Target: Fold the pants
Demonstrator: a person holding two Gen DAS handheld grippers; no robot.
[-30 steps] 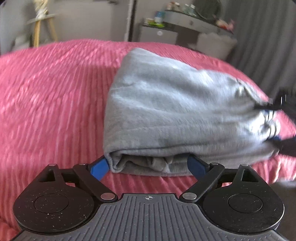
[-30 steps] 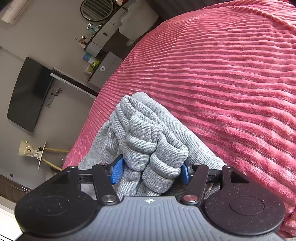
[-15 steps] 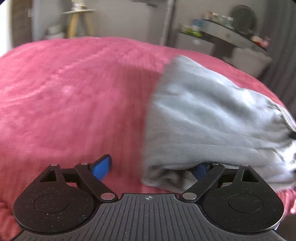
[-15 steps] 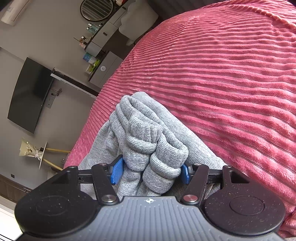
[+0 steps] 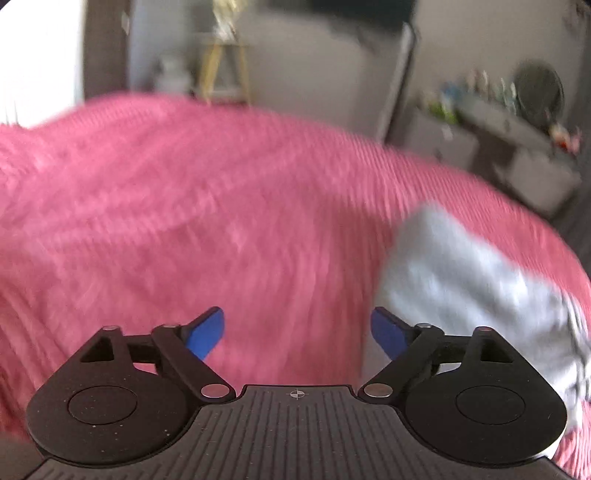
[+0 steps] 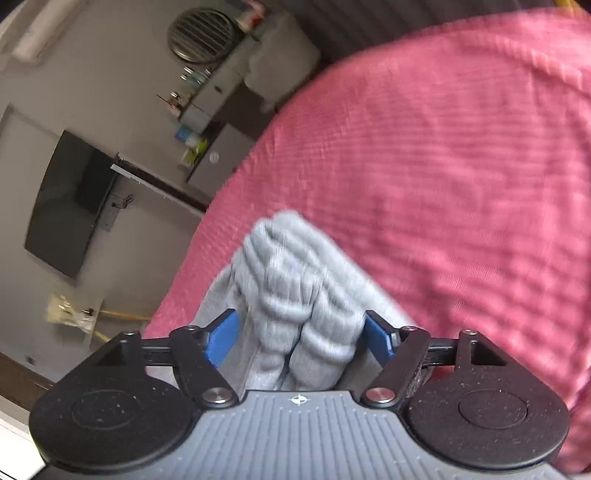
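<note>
The grey pants (image 5: 461, 288) lie folded in a thick bundle on the pink ribbed bedspread (image 5: 221, 229), at the right of the blurred left wrist view. My left gripper (image 5: 297, 332) is open and empty, to the left of the bundle, with only bedspread between its blue pads. In the right wrist view the ribbed cuffs of the pants (image 6: 295, 295) bulge between the blue pads of my right gripper (image 6: 299, 338). Its jaws stand wide, and I cannot tell if they press the cloth.
The bedspread (image 6: 443, 166) covers the whole bed. Beyond it are a wall TV (image 6: 70, 203), a grey dresser with bottles (image 5: 509, 122), a round mirror (image 6: 201, 35) and a wooden stool (image 5: 225, 70).
My left gripper has left the folded edge of the pants and swung left and up, still open. My right gripper has shifted slightly, and its jaws seem a little wider around the cuffs.
</note>
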